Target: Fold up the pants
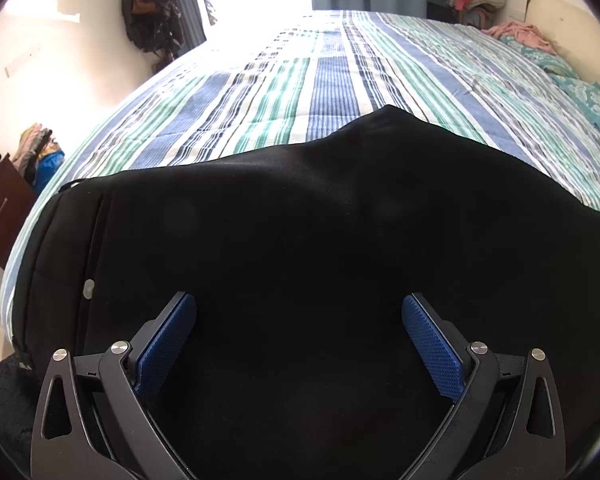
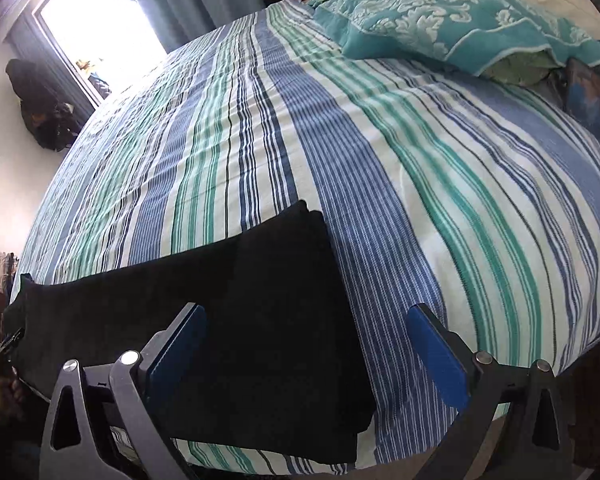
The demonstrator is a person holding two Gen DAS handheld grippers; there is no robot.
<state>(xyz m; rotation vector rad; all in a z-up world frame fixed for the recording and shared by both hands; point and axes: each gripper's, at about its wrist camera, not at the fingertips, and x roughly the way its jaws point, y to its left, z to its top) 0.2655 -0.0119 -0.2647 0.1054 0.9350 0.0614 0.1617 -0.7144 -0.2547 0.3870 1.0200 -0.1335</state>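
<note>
A bed (image 2: pixel 380 152) in a striped blue, green and white woven cover carries black pants (image 1: pixel 300 220), smooth and matte, lying flat along its near edge. The left gripper (image 1: pixel 299 340) and right gripper (image 2: pixel 306 344) hover above them, ribbed blue pads (image 1: pixel 432 352) spread wide apart, holding nothing.

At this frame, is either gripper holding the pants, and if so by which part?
Nothing is held. The left gripper and the right gripper both stand open above the black pants, which lie on the striped bedspread.
</note>
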